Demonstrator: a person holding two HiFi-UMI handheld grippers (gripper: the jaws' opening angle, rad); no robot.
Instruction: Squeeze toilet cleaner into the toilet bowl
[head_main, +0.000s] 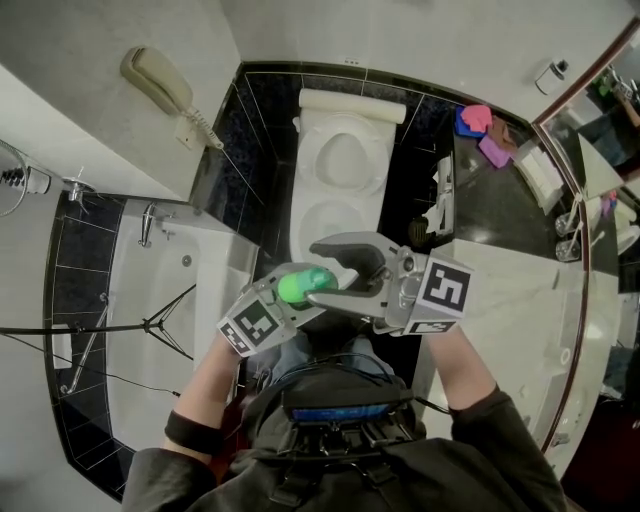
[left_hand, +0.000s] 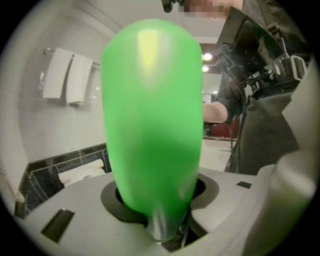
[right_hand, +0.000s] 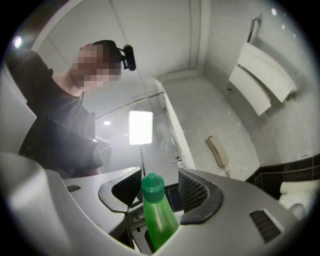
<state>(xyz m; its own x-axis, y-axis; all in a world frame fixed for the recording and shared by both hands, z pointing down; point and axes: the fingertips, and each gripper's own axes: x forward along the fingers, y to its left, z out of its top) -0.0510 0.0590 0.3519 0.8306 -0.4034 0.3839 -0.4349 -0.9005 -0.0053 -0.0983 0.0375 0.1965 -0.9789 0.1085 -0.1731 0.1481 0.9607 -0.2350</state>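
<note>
A bright green toilet cleaner bottle (head_main: 305, 284) hangs in front of my chest, over the near side of the white toilet (head_main: 335, 210). My left gripper (head_main: 285, 295) is shut on its body, which fills the left gripper view (left_hand: 150, 115) between the grey jaws. My right gripper (head_main: 327, 270) reaches in from the right. In the right gripper view the bottle's neck and cap (right_hand: 152, 189) stand between its ribbed pads (right_hand: 192, 189) with a gap on each side, so the right gripper (right_hand: 161, 196) is open.
A bathtub (head_main: 160, 300) lies to the left and a white counter (head_main: 510, 300) to the right. A wall phone (head_main: 158, 78) hangs at upper left. Pink and purple items (head_main: 478, 122) sit on the dark ledge beside the toilet. Towels (left_hand: 67, 75) hang on the wall.
</note>
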